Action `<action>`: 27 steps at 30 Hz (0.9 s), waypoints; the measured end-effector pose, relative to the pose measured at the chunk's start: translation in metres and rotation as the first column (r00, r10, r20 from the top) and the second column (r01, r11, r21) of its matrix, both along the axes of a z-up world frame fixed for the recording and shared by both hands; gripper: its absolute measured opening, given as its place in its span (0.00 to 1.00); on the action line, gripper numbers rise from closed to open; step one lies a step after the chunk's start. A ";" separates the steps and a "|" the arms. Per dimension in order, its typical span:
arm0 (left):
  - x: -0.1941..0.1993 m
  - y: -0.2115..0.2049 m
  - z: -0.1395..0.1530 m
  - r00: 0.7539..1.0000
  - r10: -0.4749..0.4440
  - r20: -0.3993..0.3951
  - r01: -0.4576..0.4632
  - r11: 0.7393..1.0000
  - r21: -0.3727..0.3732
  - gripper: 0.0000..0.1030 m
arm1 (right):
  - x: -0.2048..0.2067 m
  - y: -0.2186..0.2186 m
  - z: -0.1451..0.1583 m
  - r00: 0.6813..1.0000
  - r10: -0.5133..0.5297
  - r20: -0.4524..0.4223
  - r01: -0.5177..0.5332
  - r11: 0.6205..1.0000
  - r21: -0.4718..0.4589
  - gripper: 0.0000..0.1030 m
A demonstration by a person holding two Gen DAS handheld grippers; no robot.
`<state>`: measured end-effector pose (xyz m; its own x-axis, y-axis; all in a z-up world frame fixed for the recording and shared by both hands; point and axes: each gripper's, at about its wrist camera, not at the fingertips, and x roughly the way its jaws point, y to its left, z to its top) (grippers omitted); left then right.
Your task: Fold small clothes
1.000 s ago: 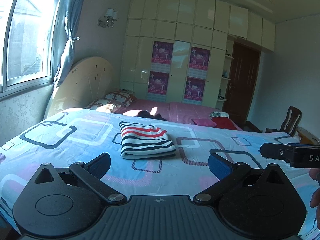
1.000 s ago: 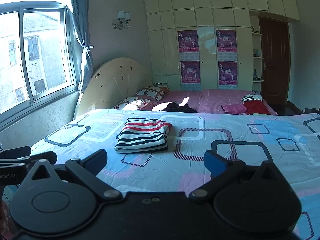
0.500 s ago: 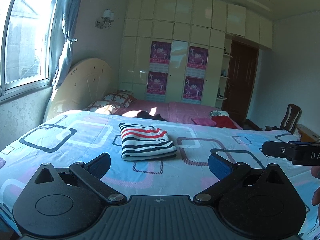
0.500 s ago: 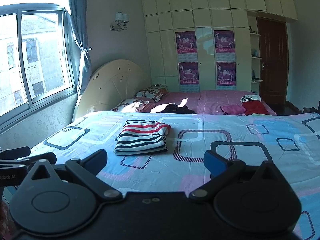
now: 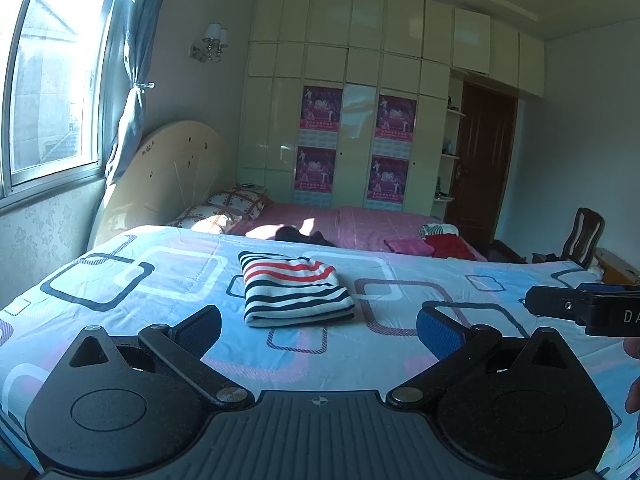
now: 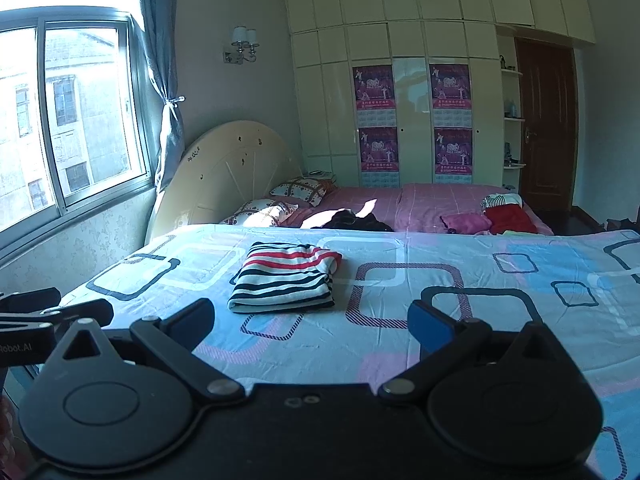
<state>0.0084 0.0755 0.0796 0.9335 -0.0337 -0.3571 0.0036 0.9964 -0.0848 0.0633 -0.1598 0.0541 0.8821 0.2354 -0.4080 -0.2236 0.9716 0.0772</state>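
Striped folded garment [image 5: 296, 288] lies at twelve o'clock on bedsheet [image 5: 120, 292]; left gripper [image 5: 318, 326] and right gripper [image 6: 310, 322] both released, empty.

A patterned bedsheet [image 5: 120, 280] covers the near bed. Beyond lies a pink bed [image 6: 432, 204] with checked pillows [image 6: 300, 191] far left, against the cream wardrobe [image 5: 360, 120] bearing purple posters [image 5: 318, 110].

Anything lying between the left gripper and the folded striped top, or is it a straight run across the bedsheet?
Nothing visible blocks it. Only bare patterned bedsheet lies between the open left gripper and the striped top. The right gripper is off to the side, apart from that path.
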 end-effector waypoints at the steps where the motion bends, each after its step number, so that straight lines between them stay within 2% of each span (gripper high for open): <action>1: 0.000 0.000 0.001 1.000 0.001 0.001 -0.001 1.000 0.001 1.00 | 0.000 0.000 0.000 1.000 0.000 -0.001 0.000 1.000 0.000 1.00; 27: 0.005 -0.010 0.007 1.000 0.001 0.012 -0.001 1.000 0.018 1.00 | 0.001 -0.009 0.000 1.000 0.006 -0.007 -0.006 1.000 0.003 1.00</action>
